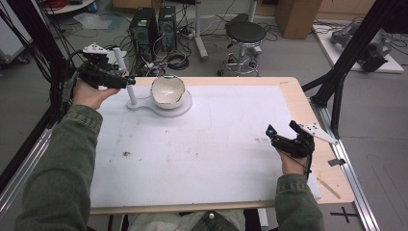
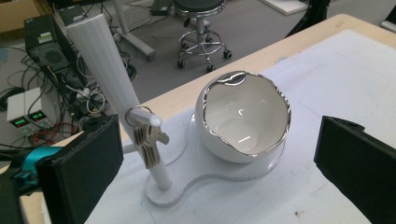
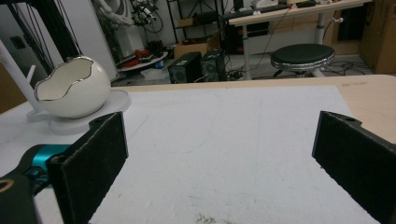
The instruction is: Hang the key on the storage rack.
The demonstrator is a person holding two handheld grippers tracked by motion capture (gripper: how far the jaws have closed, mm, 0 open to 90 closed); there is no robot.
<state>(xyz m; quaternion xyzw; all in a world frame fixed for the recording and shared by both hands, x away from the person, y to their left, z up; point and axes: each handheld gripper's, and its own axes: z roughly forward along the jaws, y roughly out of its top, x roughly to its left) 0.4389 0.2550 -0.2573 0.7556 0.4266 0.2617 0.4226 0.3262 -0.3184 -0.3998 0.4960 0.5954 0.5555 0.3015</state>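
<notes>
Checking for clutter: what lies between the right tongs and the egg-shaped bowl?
Nothing: in the right gripper view, bare white mat runs from the open right tongs to the bowl.

Before me lies a white mat [image 1: 216,144] that covers most of a wooden table [image 1: 293,96], whose bare edge shows along the far and right sides. The mat has a small dark smudge [image 1: 126,154] on my near left and faint grey scuffs [image 1: 262,141] towards the right. A thin wooden stick [image 1: 328,187] lies on the bare wood at the near right corner. On the floor beyond the table I see a black-cushioned stool [image 1: 245,33], two computer towers [image 1: 144,29] with loose cables [image 1: 175,60] just beside them, and a cardboard box [image 1: 298,17]. A power supply [image 2: 25,116] with green readouts stands off to the left.
</notes>
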